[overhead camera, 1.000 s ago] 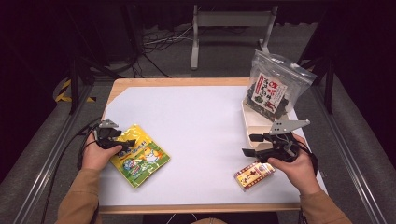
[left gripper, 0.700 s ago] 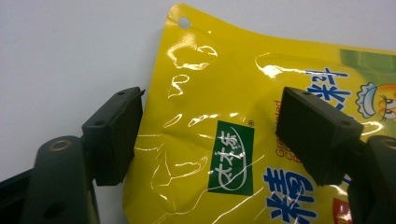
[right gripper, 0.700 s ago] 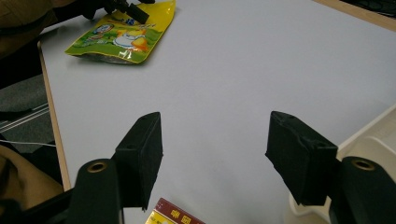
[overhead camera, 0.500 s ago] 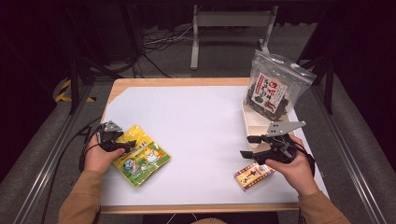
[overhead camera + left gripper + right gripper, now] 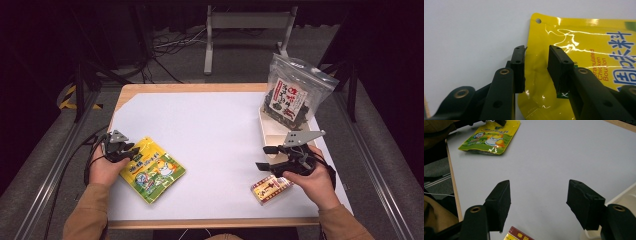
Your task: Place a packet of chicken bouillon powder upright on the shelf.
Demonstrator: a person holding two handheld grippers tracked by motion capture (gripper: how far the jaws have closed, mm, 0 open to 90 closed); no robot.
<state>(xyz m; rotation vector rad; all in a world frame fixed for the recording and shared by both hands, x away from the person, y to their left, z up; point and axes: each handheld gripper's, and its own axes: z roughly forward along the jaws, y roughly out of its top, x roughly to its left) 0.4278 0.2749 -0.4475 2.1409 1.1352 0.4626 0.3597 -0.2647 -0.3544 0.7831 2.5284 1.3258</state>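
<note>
One yellow pouch (image 5: pixel 151 170) lies near the tabletop's (image 5: pixel 215 125) left edge. My left gripper (image 5: pixel 536 67) has been closing, jaws astride its corner, not yet pinching; the glossy film may slip. Right gripper (image 5: pixel 539 202) hangs wide, empty.

High view overhead facing forward, 2 tool cameras close, all sharing yellow pouch (image 5: pixel 151 169).

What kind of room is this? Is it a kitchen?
Probably not a kitchen; it looks like a lab or recording studio. The table has a plain white top, dark curtains surround it, and cables lie on the floor behind.
</note>
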